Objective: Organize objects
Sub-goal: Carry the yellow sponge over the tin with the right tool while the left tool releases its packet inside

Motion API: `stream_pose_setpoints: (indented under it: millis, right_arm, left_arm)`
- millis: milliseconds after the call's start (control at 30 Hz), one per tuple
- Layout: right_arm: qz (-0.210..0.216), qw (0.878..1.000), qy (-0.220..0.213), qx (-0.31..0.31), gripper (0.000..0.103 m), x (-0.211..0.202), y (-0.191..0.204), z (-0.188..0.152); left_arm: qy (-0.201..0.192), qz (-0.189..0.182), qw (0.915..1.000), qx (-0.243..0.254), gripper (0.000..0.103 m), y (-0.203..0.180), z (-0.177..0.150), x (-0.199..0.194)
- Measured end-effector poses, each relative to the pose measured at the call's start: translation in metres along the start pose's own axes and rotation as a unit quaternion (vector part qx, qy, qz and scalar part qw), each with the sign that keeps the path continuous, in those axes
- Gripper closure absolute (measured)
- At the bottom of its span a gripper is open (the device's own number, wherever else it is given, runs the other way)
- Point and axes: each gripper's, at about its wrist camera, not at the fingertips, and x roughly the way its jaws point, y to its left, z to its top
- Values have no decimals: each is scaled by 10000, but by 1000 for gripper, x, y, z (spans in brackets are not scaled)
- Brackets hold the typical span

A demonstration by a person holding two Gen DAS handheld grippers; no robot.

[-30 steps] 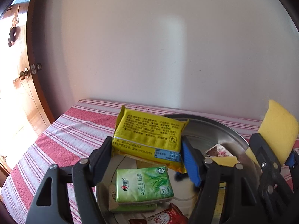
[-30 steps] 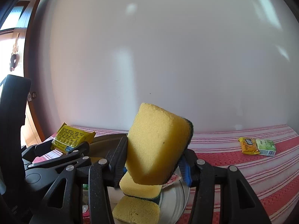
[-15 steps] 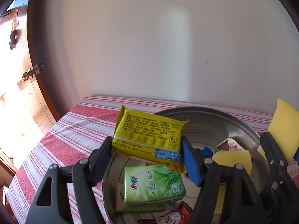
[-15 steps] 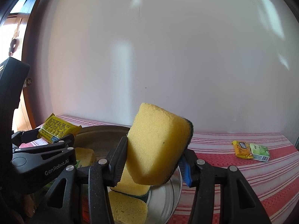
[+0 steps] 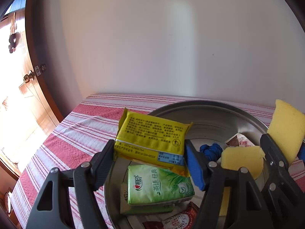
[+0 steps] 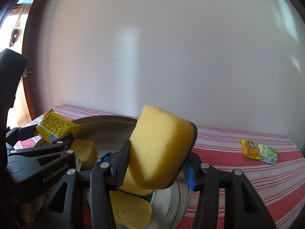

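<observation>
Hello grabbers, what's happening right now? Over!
Left gripper shut on yellow packet. Right gripper shut on yellow sponge. Both above metal bowl. Nothing in the way.

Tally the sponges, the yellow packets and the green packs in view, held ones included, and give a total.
Sponges: 4, one held, three in the basin
Yellow packets: 2, one held, one on the cloth
Green packs: 3, two stacked in the basin, one on the cloth
Total: 9
</observation>
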Motion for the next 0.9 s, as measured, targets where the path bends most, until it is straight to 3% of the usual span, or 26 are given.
stream_pose_setpoints:
  millis: [200,367,900]
  right_arm:
    - [-14,10000,35,-12,50,2,1,3]
    - [49,9999,110,-8,50,19,-31,7]
    - [260,9987,381,-215,50,18,-37,3]
  left_arm:
    - [25,14,10000,-3,32,1,0,1]
    - [16,19,10000,6,32,1,0,1]
    - [44,53,10000,27,32,1,0,1]
